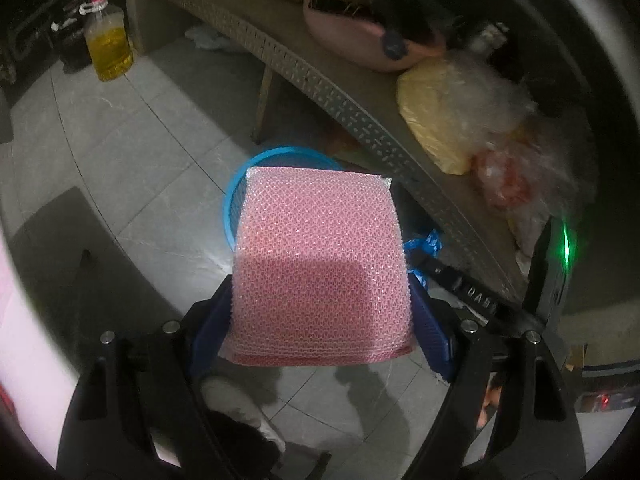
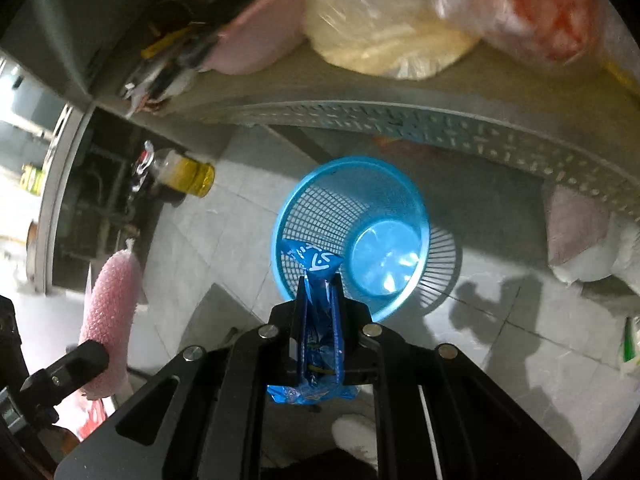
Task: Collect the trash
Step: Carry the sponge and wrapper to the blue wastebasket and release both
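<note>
My left gripper point(image 1: 320, 300) is shut on a pink bubble-wrap pouch point(image 1: 320, 264), held above the floor; the pouch hides most of the blue mesh waste basket point(image 1: 240, 184) behind it. In the right wrist view the same pouch point(image 2: 110, 312) shows at the left. My right gripper point(image 2: 319, 288) is shut on a blue snack wrapper point(image 2: 316, 264), held just over the near rim of the blue basket point(image 2: 316, 200), which stands on the tiled floor and looks empty inside.
A grey woven-pattern table point(image 1: 340, 92) runs beside the basket, carrying a pink basin point(image 1: 352, 40) and plastic bags point(image 1: 460, 112). A bottle of yellow oil point(image 1: 108, 48) stands on the floor. More bags point(image 2: 580, 240) lie under the table. My shoe point(image 2: 356, 436) is below.
</note>
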A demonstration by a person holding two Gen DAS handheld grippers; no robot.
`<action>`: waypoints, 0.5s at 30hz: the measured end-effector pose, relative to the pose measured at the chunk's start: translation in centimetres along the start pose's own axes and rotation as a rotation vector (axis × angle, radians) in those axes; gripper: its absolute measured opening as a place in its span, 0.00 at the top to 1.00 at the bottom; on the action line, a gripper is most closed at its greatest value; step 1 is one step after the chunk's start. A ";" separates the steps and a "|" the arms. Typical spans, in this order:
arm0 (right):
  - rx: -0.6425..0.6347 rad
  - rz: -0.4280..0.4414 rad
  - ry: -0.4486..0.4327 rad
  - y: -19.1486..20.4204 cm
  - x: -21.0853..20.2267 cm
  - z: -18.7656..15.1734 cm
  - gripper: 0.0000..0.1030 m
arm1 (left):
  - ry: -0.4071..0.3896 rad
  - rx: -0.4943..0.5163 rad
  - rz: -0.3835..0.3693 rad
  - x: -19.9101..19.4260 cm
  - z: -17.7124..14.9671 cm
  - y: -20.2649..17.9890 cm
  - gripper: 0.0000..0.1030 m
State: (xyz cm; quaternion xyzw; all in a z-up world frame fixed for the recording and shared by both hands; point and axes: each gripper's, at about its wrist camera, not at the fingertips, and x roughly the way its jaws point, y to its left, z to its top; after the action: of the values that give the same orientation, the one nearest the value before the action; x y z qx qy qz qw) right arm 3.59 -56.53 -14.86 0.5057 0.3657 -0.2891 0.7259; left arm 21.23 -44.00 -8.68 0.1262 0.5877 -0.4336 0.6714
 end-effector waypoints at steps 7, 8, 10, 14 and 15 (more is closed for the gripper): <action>0.081 -0.021 -0.004 -1.5 6.3 1.6 0.58 | -0.007 -0.026 0.051 4.3 3.9 0.2 0.16; 0.086 -0.026 -0.004 -1.7 6.9 1.7 0.58 | -0.006 -0.032 0.059 4.6 4.3 0.4 0.15; 0.092 -0.035 -0.010 -2.1 7.5 1.6 0.55 | -0.005 -0.044 0.054 4.7 4.2 0.8 0.15; 0.080 -0.053 -0.011 -2.4 7.4 0.9 0.54 | -0.025 -0.039 0.057 3.9 3.5 1.1 0.15; 0.068 -0.060 -0.011 -2.4 7.1 0.7 0.54 | -0.038 -0.033 0.072 3.4 3.2 1.0 0.14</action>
State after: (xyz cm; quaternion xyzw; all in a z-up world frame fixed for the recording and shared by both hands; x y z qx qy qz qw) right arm 5.89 -58.28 -21.83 0.5174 0.3667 -0.3257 0.7013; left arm 23.89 -47.00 -11.17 0.1279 0.5769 -0.4015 0.6997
